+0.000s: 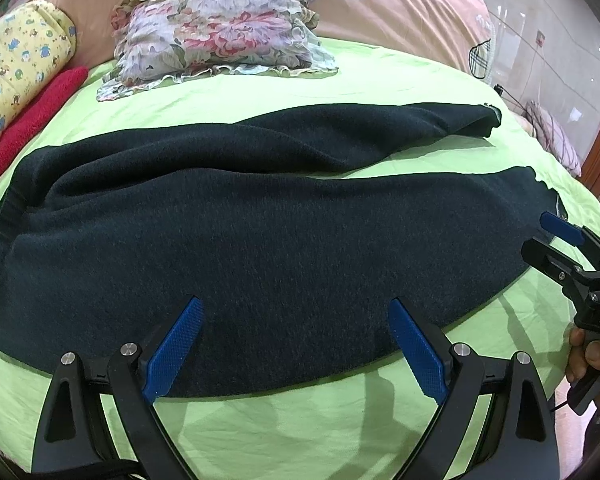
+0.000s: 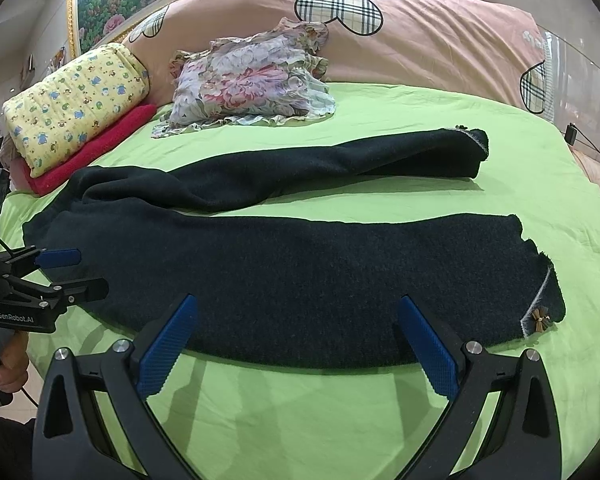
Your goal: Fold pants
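Note:
Dark navy pants point(image 1: 235, 232) point(image 2: 300, 272) lie spread flat on a green bedsheet point(image 1: 300, 424), waistband to the left, two legs running right and apart. The near leg's cuff carries a small brown flower trim point(image 2: 540, 317). My left gripper point(image 1: 295, 308) hovers open over the near edge of the pants, near the seat. My right gripper point(image 2: 297, 306) stands open above the near leg's lower edge. Each gripper shows in the other's view: the right gripper point(image 1: 548, 236) near the cuff, the left gripper point(image 2: 75, 272) near the waistband, both empty.
A floral folded cloth point(image 2: 251, 84) lies at the back of the bed. A yellow patterned bundle point(image 2: 75, 108) rests on a red towel point(image 2: 95, 148) at back left. A pink duvet point(image 2: 420, 40) with plaid hearts rises behind. A hand point(image 1: 592, 356) holds the right gripper's handle.

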Motion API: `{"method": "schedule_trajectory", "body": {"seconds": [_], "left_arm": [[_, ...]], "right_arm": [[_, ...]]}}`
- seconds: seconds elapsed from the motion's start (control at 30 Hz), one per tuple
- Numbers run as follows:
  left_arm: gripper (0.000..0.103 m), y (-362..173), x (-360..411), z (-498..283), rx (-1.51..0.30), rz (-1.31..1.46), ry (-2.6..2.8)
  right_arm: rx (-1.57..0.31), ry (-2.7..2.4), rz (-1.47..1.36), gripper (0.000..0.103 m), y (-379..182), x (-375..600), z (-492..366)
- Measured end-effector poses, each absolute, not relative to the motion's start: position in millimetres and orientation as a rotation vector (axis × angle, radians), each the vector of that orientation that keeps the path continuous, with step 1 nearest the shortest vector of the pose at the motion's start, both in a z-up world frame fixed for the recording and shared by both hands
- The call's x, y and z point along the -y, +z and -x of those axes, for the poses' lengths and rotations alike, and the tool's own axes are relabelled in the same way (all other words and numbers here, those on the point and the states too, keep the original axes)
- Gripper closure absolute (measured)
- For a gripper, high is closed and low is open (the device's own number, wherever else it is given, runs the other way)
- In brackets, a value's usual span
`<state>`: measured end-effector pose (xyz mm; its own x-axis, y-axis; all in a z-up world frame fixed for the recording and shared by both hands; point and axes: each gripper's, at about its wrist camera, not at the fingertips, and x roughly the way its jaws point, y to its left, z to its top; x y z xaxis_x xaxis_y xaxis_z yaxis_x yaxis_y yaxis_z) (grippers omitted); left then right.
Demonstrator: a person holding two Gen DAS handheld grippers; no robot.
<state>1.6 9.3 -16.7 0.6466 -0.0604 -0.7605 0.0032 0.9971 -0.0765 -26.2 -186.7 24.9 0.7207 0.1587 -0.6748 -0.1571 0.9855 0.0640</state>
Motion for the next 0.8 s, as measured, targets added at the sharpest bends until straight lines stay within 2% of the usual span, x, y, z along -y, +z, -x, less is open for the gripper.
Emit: {"method": "schedule_trajectory", "body": {"seconds": [0.8], "left_arm": [[0.008,-15.5,-8.1,-5.4,-0.887,0.076,-0.082]], "right_arm": [[-0.745,0.174,-0.02,0.003,27.6,187.0,25.3]]}}
